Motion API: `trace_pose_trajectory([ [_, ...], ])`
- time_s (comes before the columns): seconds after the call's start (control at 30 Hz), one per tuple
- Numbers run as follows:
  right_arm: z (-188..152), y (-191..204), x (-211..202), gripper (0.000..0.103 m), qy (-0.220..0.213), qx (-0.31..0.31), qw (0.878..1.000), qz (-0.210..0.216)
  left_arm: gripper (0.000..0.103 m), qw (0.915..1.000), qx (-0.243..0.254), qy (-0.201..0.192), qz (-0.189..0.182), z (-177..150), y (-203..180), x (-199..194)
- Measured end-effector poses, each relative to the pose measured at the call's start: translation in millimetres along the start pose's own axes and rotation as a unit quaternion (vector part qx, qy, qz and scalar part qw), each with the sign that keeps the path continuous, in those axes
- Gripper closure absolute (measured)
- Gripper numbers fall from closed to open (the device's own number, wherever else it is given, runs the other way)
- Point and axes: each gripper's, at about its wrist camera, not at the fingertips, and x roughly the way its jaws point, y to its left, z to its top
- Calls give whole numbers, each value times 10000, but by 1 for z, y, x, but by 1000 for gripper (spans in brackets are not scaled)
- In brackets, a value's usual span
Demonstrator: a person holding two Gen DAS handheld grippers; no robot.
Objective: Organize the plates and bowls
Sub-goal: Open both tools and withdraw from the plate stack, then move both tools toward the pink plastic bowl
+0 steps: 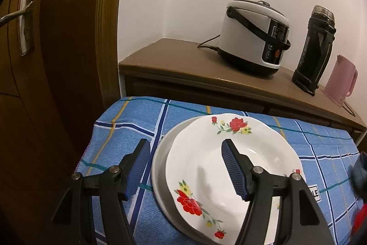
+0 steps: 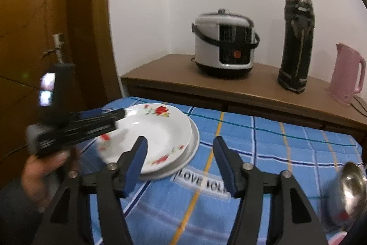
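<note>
Plates | white rose-printed plate (image 1: 231, 160) sat stacked on plain white plate (image 2: 193, 146), consolidating crockery | left gripper (image 1: 183, 167) open astride its rim, unclamped | right gripper (image 2: 180, 163) open, empty, over blue checked cloth (image 2: 286, 153)

brown worktop (image 2: 160, 75) against white wall, bearing: white rice cooker (image 2: 223, 43) with black handle, cord trailing at its left; tall black flask (image 2: 296, 43) to its right; pink kettle (image 2: 347, 74) furthest right. blue checked cloth (image 2: 275, 141) in front. wooden door (image 1: 45, 61) at left, metal handle (image 1: 24, 20).
</note>
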Motion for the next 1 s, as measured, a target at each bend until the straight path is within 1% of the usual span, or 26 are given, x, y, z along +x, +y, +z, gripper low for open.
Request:
trace_pose_trajectory([
  [0.07, -8, -2, -24, 42, -34, -42, 10000, 11, 36, 10000, 26, -59, 62, -1, -4, -3],
  [0.13, -19, -10, -49, 42, -64, -75, 9999, -132, 36, 10000, 50, -59, 23, -1, -14, -9],
  [0.2, -30, -30, -76, 42, -121, 134, 9993, -319, 36, 9996, 135, -137, -200, -3, -32, -24],
  [0.23, -34, -39, -84, 42, -127, 247, 9989, -387, 36, 9991, 238, -173, -309, -3, -42, -33],
  [0.27, -40, -54, -98, 42, -128, 420, 9975, -561, 36, 9981, 391, -203, -432, -4, -58, -43],
  [0.37, -55, -84, -127, 42, -132, 690, 9923, -1019, 36, 9919, 807, -241, -953, -10, -107, -74],
  [0.43, -67, -101, -141, 42, -104, 817, 9882, -1290, 36, 9850, 1068, -193, -1343, -20, -141, -91],
  [0.47, -72, -111, -145, 42, -73, 895, 9862, -1393, 36, 9801, 1191, -160, -1580, -28, -158, -98],
  [0.5, -77, -118, -149, 42, -41, 968, 9843, -1473, 36, 9735, 1323, -82, -1863, -37, -175, -103],
  [0.57, -90, -134, -155, 45, 101, 1122, 9802, -1627, 36, 9563, 1655, 187, -2402, -54, -208, -107],
  [0.67, -105, -153, -166, 52, 255, 1257, 9754, -1795, 36, 9345, 2240, 359, -2744, -71, -244, -112],
  [0.73, -114, -164, -172, 56, 326, 1367, 9720, -1884, 36, 9178, 2571, 431, -2993, -77, -264, -116],
  [0.77, -115, -168, -173, 58, 346, 1411, 9709, -1902, 36, 9113, 2674, 472, -3094, -79, -271, -118],
  [0.8, -120, -173, -176, 59, 372, 1472, 9693, -1933, 36, 9066, 2739, 528, -3167, -80, -278, -119],
  [0.83, -122, -176, -178, 62, 391, 1513, 9684, -1944, 36, 9026, 2774, 625, -3232, -82, -283, -118],
  [0.87, -125, -180, -180, 64, 408, 1545, 9679, -1941, 36, 9016, 2774, 699, -3246, -83, -286, -117],
  [1.0, -129, -182, -176, 67, 500, 1526, 9694, -1858, 36, 9021, 2679, 883, -3267, -94, -285, -113],
])
